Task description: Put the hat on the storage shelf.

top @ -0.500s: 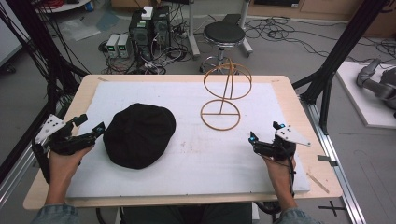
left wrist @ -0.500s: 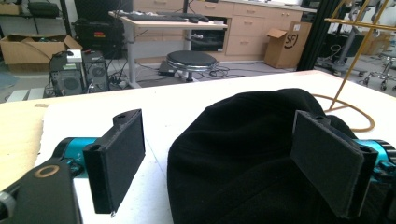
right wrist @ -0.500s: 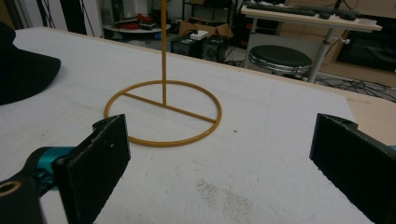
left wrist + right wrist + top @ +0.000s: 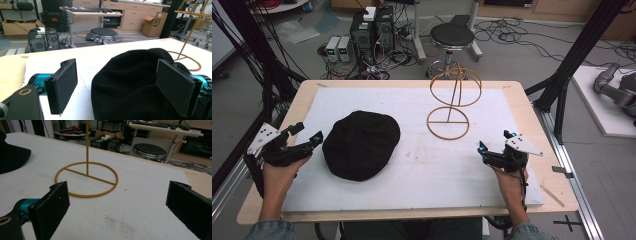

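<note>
The left tongs [image 4: 307, 134] are held wide open with nothing gripped, just beside the left edge of the black cap [image 4: 361, 145]; in the left gripper view the cap [image 4: 140, 82] is seen lying partly between the spread jaws. The right tongs [image 4: 494, 143] are also held wide open and empty, low over the white mat [image 4: 422, 165] on the bench [image 4: 522, 95]. The cap is laid flat on the mat left of centre, with the gold wire stand [image 4: 451, 102] placed upright to its right, apart from it.
</note>
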The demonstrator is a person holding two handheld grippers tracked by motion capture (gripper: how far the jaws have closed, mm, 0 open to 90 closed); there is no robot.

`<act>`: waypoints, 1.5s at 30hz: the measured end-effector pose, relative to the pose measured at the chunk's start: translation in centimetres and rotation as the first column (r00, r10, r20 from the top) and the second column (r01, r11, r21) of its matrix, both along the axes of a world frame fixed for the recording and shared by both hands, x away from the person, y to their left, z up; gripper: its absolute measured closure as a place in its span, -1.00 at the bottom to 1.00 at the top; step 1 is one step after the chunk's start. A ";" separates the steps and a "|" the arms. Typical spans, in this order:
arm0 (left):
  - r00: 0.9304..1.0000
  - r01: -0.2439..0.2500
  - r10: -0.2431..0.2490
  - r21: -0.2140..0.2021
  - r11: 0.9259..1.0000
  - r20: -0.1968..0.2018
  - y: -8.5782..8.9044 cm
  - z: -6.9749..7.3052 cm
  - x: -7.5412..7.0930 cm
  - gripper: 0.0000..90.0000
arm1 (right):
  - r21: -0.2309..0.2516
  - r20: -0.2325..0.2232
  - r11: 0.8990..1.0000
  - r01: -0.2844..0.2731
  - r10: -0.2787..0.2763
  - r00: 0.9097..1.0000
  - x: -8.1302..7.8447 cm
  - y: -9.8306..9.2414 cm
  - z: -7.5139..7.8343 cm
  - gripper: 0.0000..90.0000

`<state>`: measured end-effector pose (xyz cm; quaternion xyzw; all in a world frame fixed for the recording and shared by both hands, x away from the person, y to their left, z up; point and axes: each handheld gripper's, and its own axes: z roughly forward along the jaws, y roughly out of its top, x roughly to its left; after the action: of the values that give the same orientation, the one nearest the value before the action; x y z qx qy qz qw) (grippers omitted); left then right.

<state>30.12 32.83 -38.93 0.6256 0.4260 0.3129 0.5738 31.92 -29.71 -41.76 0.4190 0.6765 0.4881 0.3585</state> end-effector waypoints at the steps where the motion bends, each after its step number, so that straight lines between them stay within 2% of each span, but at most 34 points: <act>1: 1.000 -0.001 0.001 -0.002 1.000 0.000 0.0 0.0 0.0 -0.59 | -0.003 -0.002 1.000 0.000 0.000 1.000 0.0 0.0 0.0 -0.90; 13: 1.000 0.009 -0.009 0.002 1.000 0.005 -0.4 0.2 0.1 -0.59 | -0.009 -0.002 1.000 0.000 0.000 1.000 0.1 -0.1 0.0 -0.90; 23: 0.998 0.059 -0.059 -0.002 0.998 -0.006 -2.1 -0.2 0.7 -0.59 | -0.013 -0.007 1.000 0.004 -0.004 1.000 0.0 -0.2 -0.1 -0.90; 32: 0.993 0.117 -0.117 0.001 0.993 -0.019 -4.0 -0.6 1.3 -0.59 | -0.025 -0.010 1.000 0.008 -0.008 1.000 -0.2 -0.3 0.0 -0.90; 40: 0.987 0.159 -0.158 0.045 0.986 -0.027 -6.1 -1.0 1.7 -0.59 | -0.030 -0.020 0.999 0.015 -0.015 1.000 -0.4 -0.6 -0.1 -0.90; 45: 0.983 0.180 -0.177 0.071 0.981 -0.047 -7.0 -1.3 2.0 -0.60 | -0.029 -0.023 0.999 0.018 -0.019 1.000 -0.4 -0.7 -0.1 -0.90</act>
<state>32.09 25.84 -40.27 0.6885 0.3678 0.2631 0.5670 31.52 -30.44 -41.88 0.4258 0.6836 0.4701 0.3611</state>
